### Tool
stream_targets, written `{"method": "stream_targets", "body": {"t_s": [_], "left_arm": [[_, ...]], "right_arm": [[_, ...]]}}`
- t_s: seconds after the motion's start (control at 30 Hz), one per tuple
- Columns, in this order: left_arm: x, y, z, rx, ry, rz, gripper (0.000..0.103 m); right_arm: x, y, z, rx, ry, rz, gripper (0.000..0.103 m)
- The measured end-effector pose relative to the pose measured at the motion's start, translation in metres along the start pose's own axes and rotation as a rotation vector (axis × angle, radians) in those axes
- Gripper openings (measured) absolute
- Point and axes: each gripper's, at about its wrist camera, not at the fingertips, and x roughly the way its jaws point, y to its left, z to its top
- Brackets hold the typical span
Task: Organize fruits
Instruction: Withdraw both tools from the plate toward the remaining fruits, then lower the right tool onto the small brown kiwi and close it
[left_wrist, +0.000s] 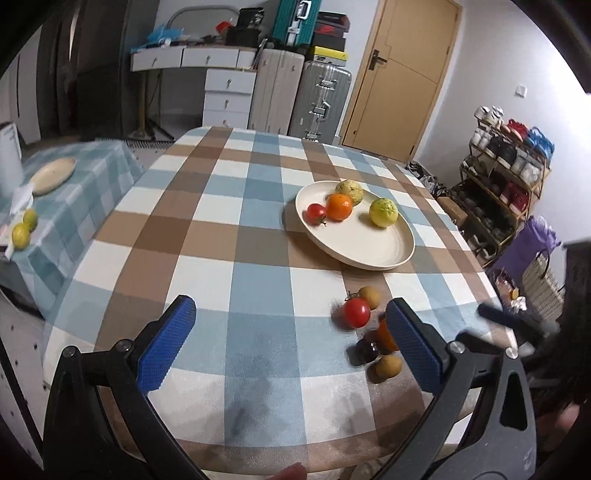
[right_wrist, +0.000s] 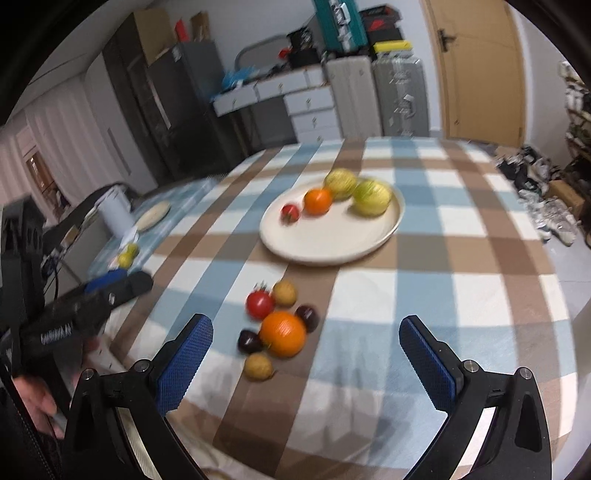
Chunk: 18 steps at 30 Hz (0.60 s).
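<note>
Right gripper (right_wrist: 306, 362) fingers spread wide, nothing between them. Loose pile just ahead of the fingertips, nearer the left finger: orange (right_wrist: 283, 333), tomato (right_wrist: 259, 304), two dark plums (right_wrist: 249, 341) (right_wrist: 307, 316), two small tan fruits (right_wrist: 284, 292) (right_wrist: 259, 366), all bunched and touching. Plate (right_wrist: 332, 243) sat well beyond the tips with four fruits already on it at its far side; near half bare. Left gripper (left_wrist: 291, 347) also wide open and empty, pile by its right finger, partly hidden behind it. Tablecloth (left_wrist: 221, 236) checked.

Judged step: right gripper picking next fruit from pile. Best bet was the orange, biggest and topmost toward the tips. Should centre fingers on it, come down from above so pads miss the plums on both sides, close gently, since round fruit would roll. Frame blurred, so exact contacts unclear.
</note>
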Motion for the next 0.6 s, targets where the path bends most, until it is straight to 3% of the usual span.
{"method": "stream_targets", "body": {"t_s": [0.13, 0.33, 0.6], "left_arm": [[0.003, 0.003, 0.001, -0.021, 0.012, 0.003, 0.103], [0.006, 0.009, 0.002, -0.057, 0.04, -0.014, 0.103], [0.005, 0.014, 0.004, -0.095, 0.056, -0.051, 0.103]], "right_arm": [[0.021, 0.01, -0.01, -0.024, 0.1, 0.027, 0.103], [0.041, 0.033, -0.027, -0.116, 0.173, 0.019, 0.102], [0.06, 0.036, -0.036, -0.11, 0.239, 0.037, 0.084]]}}
